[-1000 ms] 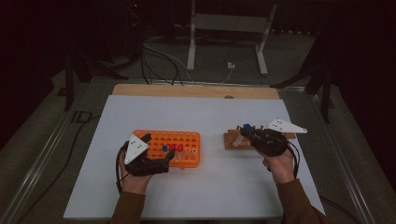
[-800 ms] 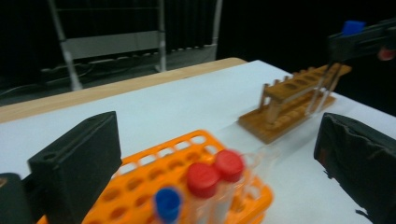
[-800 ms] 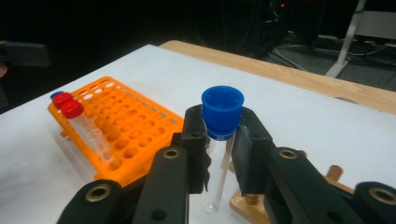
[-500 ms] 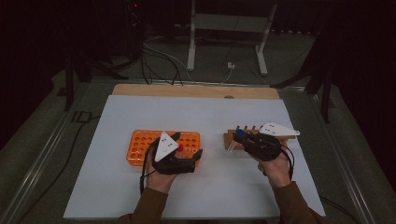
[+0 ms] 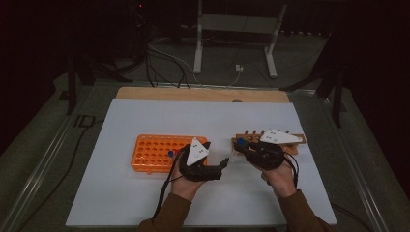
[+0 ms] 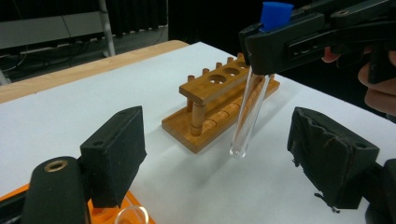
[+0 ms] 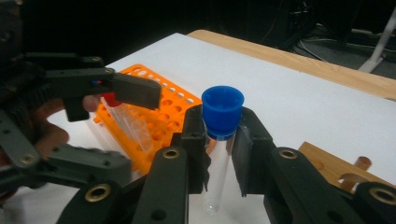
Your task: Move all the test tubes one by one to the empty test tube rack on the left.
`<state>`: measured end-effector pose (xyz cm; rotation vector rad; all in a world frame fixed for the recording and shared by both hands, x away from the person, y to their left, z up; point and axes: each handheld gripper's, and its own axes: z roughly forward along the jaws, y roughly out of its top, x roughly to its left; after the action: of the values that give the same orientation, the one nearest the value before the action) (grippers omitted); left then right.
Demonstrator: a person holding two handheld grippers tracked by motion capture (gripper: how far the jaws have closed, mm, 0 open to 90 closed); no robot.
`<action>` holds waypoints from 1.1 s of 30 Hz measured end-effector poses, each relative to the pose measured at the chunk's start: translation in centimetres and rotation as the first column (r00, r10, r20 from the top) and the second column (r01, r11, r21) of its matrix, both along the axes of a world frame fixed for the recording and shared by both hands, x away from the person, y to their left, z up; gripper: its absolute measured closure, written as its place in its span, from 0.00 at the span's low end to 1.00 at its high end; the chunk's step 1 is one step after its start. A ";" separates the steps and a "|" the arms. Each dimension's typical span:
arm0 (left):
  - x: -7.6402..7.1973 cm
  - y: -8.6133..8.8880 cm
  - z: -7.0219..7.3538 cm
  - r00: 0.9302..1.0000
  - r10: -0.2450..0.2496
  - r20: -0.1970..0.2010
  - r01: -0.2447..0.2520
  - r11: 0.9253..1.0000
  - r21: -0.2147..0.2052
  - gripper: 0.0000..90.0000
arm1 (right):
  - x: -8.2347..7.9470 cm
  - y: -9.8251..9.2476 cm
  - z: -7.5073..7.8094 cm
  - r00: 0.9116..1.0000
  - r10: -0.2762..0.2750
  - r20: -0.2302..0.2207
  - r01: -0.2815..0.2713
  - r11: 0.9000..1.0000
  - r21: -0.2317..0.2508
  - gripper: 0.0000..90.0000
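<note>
**Tube transfer between grippers: handover stage**

The right gripper [image 7: 219, 154] is clamped on a blue-capped test tube [image 7: 218, 158] just below the cap; the tube hangs upright, clear of the white surface. The left gripper [image 6: 233, 154] is unclenched, with nothing between its pads [image 6: 114, 154]; its jaws have just been closing, and the tube's lower end [image 6: 240, 140] lies ahead of them, not yet touched.

The step in hand is judged to be a handover of the tube, or a steadying of its lower end. The next move calls for the left jaws to be brought around the glass before further closing.

The wooden rack [image 5: 295, 140] stands near the right edge of the surface, behind the right gripper [image 5: 241, 150]. The orange rack [image 5: 150, 152], holding a few capped tubes, sits at mid-surface beside the left gripper [image 5: 220, 166]. Nothing lies between the grippers.
</note>
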<state>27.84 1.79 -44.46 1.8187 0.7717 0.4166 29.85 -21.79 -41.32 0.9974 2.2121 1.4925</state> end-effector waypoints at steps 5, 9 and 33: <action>0.1 -0.8 -0.2 1.000 -0.002 -0.003 0.002 1.000 0.022 0.29 | -0.1 0.5 -0.1 1.000 0.016 -0.003 -0.016 1.000 -0.005 0.85; 0.1 -1.2 -0.2 1.000 -0.009 -0.001 0.009 1.000 0.030 0.36 | -0.2 0.8 -0.2 1.000 0.025 -0.006 -0.025 1.000 -0.008 0.85; 0.3 -2.1 -0.6 0.995 -0.095 -0.019 0.095 0.996 -0.003 0.85 | -0.6 1.7 -0.4 0.997 0.073 -0.005 -0.073 0.997 0.000 0.85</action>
<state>28.13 -0.34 -45.11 1.8519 0.6960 0.3368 29.25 -20.11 -41.75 0.9306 2.2750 1.5224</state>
